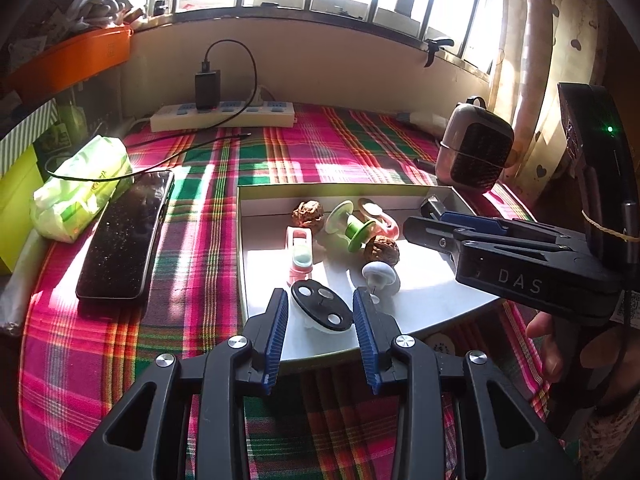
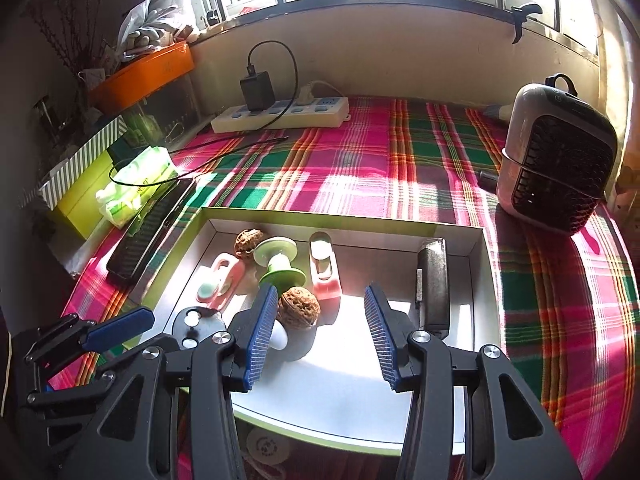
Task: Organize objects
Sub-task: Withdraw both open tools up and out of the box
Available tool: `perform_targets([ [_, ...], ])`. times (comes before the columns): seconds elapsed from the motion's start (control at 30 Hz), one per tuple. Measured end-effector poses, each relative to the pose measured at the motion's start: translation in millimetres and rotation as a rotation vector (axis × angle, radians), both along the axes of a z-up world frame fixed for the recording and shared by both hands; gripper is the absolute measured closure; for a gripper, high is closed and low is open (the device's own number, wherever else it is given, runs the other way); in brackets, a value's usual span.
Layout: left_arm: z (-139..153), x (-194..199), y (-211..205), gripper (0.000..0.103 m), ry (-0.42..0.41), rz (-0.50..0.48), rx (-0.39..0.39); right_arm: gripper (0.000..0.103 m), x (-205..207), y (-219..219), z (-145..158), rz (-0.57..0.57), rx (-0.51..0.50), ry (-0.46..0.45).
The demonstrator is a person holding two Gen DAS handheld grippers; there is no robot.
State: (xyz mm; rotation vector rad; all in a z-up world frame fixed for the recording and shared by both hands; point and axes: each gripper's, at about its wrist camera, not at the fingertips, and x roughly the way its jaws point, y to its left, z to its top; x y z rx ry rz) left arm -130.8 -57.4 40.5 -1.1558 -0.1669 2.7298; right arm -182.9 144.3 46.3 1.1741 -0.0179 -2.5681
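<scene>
While both grippers hover with fingers spread, the left gripper (image 1: pixel 320 320) straddles a black disc (image 1: pixel 321 311) lying flat at the tray (image 2: pixel 486 280)'s near left corner. Beside the disc, a white mushroom-shaped piece (image 1: pixel 380 276) and a walnut (image 2: pixel 299 307) crowd the right gripper (image 2: pixel 320 332); a dark bar (image 2: pixel 432 284) runs lengthwise along the tray's right wall.

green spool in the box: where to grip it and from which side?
Grip the green spool on its narrow middle, between the two wide end discs. It lies on its side in the box, so come from above with the fingers across its length. The discs should stop it slipping out endways. A walnut and a pink clip sit close beside it, so the open right gripper should descend carefully.
</scene>
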Motion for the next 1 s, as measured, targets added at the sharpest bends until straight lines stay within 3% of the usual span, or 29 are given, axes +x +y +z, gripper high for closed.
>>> perform_targets([
  [0.53, 3, 37, -8, 0.071, 0.025, -0.011, 0.018, 0.056, 54, 20, 9, -0.027, 0.000, 0.058],
  [1.0, -15, 52, -1, 0.071, -0.034, -0.046, 0.065, 0.056, 91, 15, -31, 0.056, -0.022, -0.065],
])
